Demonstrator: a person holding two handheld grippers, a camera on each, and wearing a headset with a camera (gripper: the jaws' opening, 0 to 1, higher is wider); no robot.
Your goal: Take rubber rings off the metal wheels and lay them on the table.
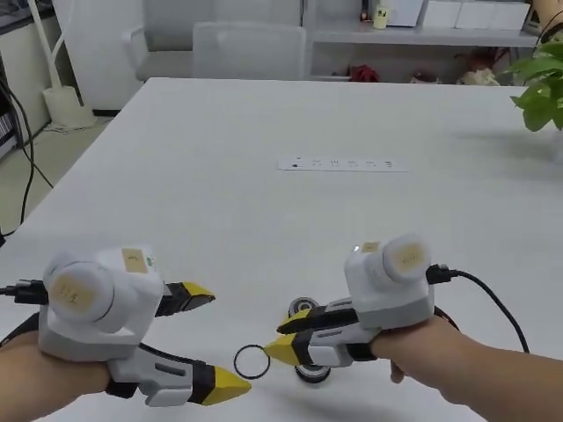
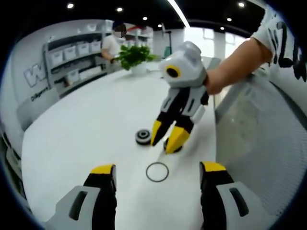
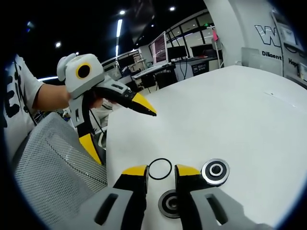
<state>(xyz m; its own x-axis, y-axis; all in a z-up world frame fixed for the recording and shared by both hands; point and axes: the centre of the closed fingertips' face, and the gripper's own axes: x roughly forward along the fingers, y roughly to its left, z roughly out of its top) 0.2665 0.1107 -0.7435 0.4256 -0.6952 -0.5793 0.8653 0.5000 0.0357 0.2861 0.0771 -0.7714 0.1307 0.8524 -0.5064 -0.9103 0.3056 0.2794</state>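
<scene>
Jaws of left gripper [image 1: 229,341] nearest, low left in head view, spread wide, nothing held. Same wide spread for left gripper [image 2: 158,168] in its own view, yellow tips well apart on either side of the loose ring. Rubber ring [image 1: 252,361] next: thin black loop, flat on white table [image 1: 264,202], off both wheels, just beside the lower left jaw tip and just ahead of right gripper [image 1: 274,339]. Right gripper jaws narrow, a slim gap, nothing clamped, tips angled down toward the tabletop. From right gripper [image 3: 161,171] in its own view, rubber ring [image 3: 159,169] just past the two tips. Near wheel [image 1: 312,371] under the right gripper's body, partly hidden, flat on table; near wheel [image 3: 169,203] low between the jaw bases in right gripper view. Contact between jaw tip and near wheel: cannot tell. Far wheel [image 1: 303,308] just beyond the right gripper, also flat; bright metal face with dark centre on far wheel [image 3: 215,171]. Ring on or off either wheel: too small to tell. Black cable [image 1: 493,303] off the back of right gripper, looping right. Mid-table, socket strip [image 1: 341,164] set flush. Far edge, pale chairs [image 1: 251,48]. Far right, green plant [image 1: 541,88].
</scene>
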